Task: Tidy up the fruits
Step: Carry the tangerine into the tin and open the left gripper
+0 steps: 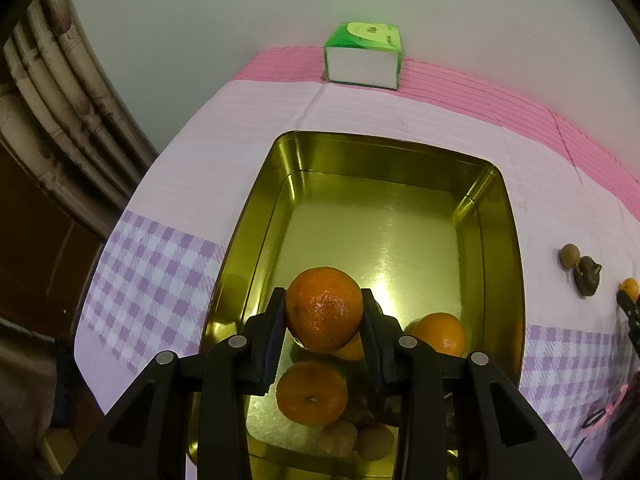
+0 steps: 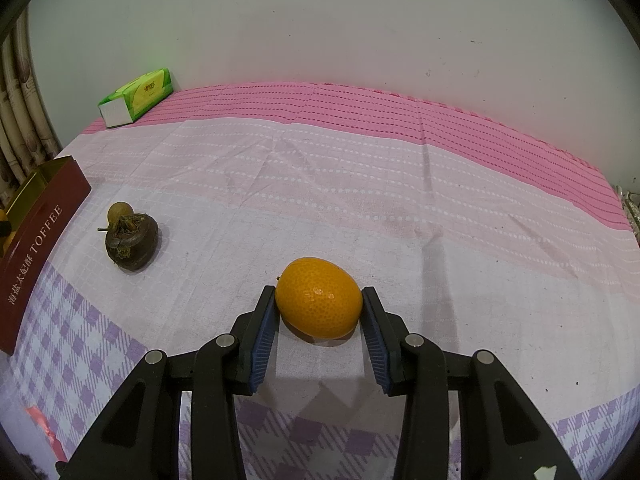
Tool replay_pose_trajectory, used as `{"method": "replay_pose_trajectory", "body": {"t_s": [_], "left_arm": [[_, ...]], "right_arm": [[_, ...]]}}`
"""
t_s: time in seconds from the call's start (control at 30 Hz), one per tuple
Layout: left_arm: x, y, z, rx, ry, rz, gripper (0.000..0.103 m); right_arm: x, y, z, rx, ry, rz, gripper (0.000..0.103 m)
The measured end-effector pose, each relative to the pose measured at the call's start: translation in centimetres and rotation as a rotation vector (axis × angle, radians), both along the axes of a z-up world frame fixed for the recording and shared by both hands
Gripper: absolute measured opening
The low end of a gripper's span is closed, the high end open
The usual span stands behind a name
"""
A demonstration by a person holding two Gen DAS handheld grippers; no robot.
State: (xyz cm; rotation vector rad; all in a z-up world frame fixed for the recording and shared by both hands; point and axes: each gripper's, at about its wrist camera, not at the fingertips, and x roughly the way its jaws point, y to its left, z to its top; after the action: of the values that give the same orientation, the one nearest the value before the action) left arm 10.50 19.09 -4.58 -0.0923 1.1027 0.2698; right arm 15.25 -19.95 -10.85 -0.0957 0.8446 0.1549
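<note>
My left gripper (image 1: 323,312) holds a mandarin (image 1: 324,308) over the gold tin (image 1: 400,152), several fruits already inside; right gripper (image 2: 319,312), jaws bracketing a kumquat (image 2: 319,298) on the surface, water chestnut (image 2: 131,246) and longan (image 2: 119,211) left

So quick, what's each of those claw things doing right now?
Left gripper: shut on a mandarin, over the gold tin.
Right gripper: around a kumquat on the tablecloth; grip cannot be told.
</note>
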Motion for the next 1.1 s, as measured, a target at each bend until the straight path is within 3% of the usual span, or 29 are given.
{"method": "replay_pose_trajectory", "body": {"t_s": [0.33, 0.5, 0.7, 1.1], "left_arm": [[-0.1, 1.6, 0.0, -0.005, 0.009, 0.065, 0.036], [0.1, 1.5, -0.6, 0.021, 0.039, 0.064, 0.036], [0.5, 1.9, -1.6, -0.038, 0.077, 0.067, 0.036], [1.0, 1.5, -2.4, -0.034, 0.117, 0.056, 0.036]], "right_arm": [[0.0, 0.0, 0.0, 0.000, 0.000, 0.000, 0.039], [0.0, -0.1, 0.0, 0.000, 0.000, 0.000, 0.039], [0.0, 0.0, 0.0, 0.000, 0.000, 0.000, 0.039], [0.0, 0.0, 0.0, -0.001, -0.001, -0.001, 0.039]]}}
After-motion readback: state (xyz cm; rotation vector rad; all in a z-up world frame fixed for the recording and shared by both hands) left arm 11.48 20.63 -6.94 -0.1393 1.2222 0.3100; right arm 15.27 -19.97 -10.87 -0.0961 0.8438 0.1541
